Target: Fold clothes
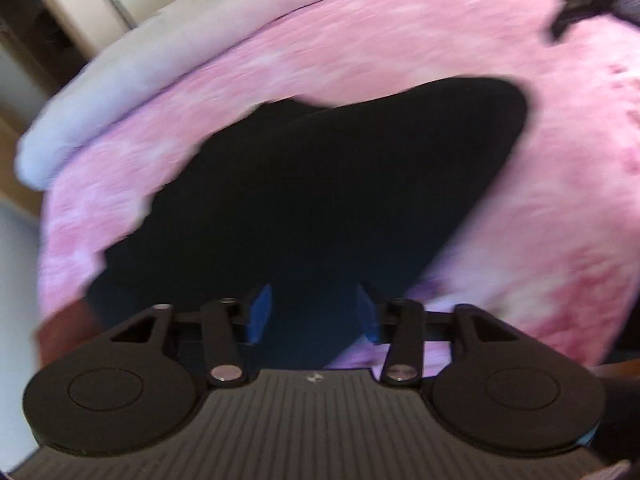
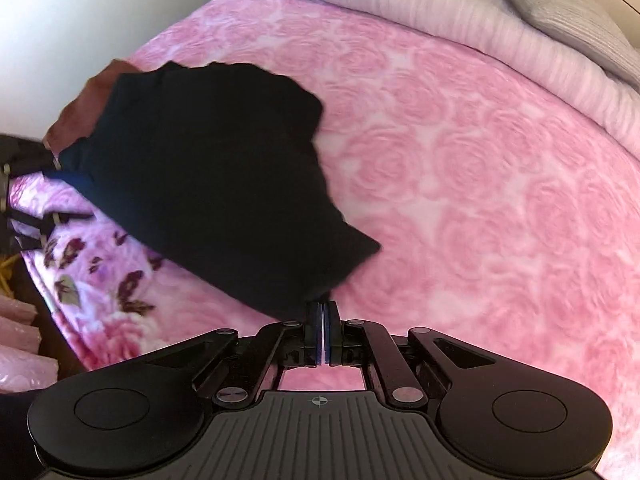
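A black garment [image 2: 216, 176] hangs stretched above the pink rose-patterned blanket [image 2: 480, 184] on the bed. My right gripper [image 2: 322, 312] is shut on one corner of it, pads pressed together. In the left wrist view the same black garment [image 1: 320, 184] fills the middle, blurred by motion. My left gripper [image 1: 316, 312] has its blue pads apart with the dark cloth running between them; whether they pinch it is unclear. The left gripper also shows at the far left of the right wrist view [image 2: 28, 184], at the garment's other end.
A pale folded duvet [image 2: 440, 12] and a grey pillow [image 2: 560, 12] lie at the head of the bed. A white wall [image 2: 80, 12] borders the bed's far side. The blanket's flowered edge [image 2: 100, 280] drops off at the left, with pink items [image 2: 20, 344] below.
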Demonstrator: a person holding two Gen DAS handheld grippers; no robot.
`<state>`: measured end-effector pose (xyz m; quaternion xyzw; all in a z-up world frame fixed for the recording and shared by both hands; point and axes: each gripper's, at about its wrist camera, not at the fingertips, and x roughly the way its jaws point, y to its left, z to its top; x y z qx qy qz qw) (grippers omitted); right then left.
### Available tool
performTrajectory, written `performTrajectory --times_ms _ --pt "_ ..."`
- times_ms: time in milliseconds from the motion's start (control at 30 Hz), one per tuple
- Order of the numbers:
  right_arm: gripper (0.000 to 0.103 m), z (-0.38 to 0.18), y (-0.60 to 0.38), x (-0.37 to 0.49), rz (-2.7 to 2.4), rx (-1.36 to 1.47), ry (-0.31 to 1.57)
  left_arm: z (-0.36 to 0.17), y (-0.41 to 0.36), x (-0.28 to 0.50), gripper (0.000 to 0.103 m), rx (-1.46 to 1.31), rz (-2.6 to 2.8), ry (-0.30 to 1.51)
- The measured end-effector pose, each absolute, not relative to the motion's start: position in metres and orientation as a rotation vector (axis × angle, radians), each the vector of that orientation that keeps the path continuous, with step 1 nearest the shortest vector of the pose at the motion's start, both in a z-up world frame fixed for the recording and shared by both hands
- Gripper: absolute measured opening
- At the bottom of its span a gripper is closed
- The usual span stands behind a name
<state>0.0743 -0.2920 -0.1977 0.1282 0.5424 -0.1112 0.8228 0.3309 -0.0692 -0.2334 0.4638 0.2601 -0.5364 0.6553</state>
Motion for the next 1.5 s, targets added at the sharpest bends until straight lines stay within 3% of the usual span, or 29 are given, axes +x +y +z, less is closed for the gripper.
performTrajectory --times_ms 100,167,233,433,467,500,533,567,600,733,833,900,1000,1067,1133,1333,1500 --pt "0.012 -0.209 -0.308 0.085 -0.258 0.295 1.158 -0.238 -0.079 0.393 0.063 1.083 -1.168 0.548" --pt "0.05 -0.216 -0.311 0.095 -0.269 0.32 1.156 -0.242 -0.088 0.436 0.065 1.099 -1.148 0.526" --pt "0.062 -0.223 -0.306 0.11 -0.267 0.339 1.147 -0.247 -0.099 0.478 0.069 1.097 -1.164 0.525" --pt "0.067 -0.255 -0.283 0.158 -0.288 0.347 1.211 -0.273 -0.118 0.555 0.07 1.052 -1.313 0.687" --pt "0.067 -0.26 -0.281 0.163 -0.302 0.349 1.221 -0.277 -0.12 0.562 0.067 1.041 -1.342 0.723" --pt "0.067 -0.265 -0.279 0.168 -0.318 0.351 1.23 -0.282 -0.121 0.569 0.058 1.029 -1.37 0.76" --pt "0.067 -0.27 -0.277 0.172 -0.334 0.353 1.239 -0.286 -0.123 0.577 0.035 1.017 -1.398 0.797" --pt "0.067 -0.275 -0.275 0.177 -0.35 0.355 1.248 -0.29 -0.125 0.584 0.025 1.004 -1.426 0.834" --pt "0.067 -0.281 -0.274 0.181 -0.365 0.358 1.257 -0.294 -0.126 0.591 0.005 0.991 -1.454 0.871" --pt "0.069 -0.268 -0.263 0.205 -0.331 0.262 1.163 -0.276 -0.116 0.578 0.0 0.921 -1.542 0.86" --pt "0.08 -0.279 -0.265 0.224 -0.269 0.202 1.167 -0.251 -0.105 0.564 0.0 0.821 -1.603 0.852" --pt "0.082 -0.296 -0.273 0.232 -0.257 0.218 1.189 -0.239 -0.098 0.561 0.0 0.769 -1.627 0.87" --pt "0.077 -0.323 -0.284 0.241 -0.207 0.301 1.236 -0.226 -0.089 0.562 0.0 0.711 -1.638 0.889" --pt "0.026 -0.325 -0.287 0.247 -0.176 0.346 1.243 -0.213 -0.081 0.568 0.0 0.647 -1.634 0.896" --pt "0.012 -0.307 -0.278 0.256 -0.18 0.291 1.232 -0.192 -0.068 0.575 0.0 0.565 -1.618 0.888" --pt "0.01 -0.217 -0.266 0.292 -0.15 0.121 1.077 -0.115 -0.028 0.583 0.0 0.36 -1.56 0.81" --pt "0.01 -0.139 -0.277 0.325 -0.105 0.006 0.881 -0.023 -0.007 0.54 0.0 0.298 -1.564 0.66"
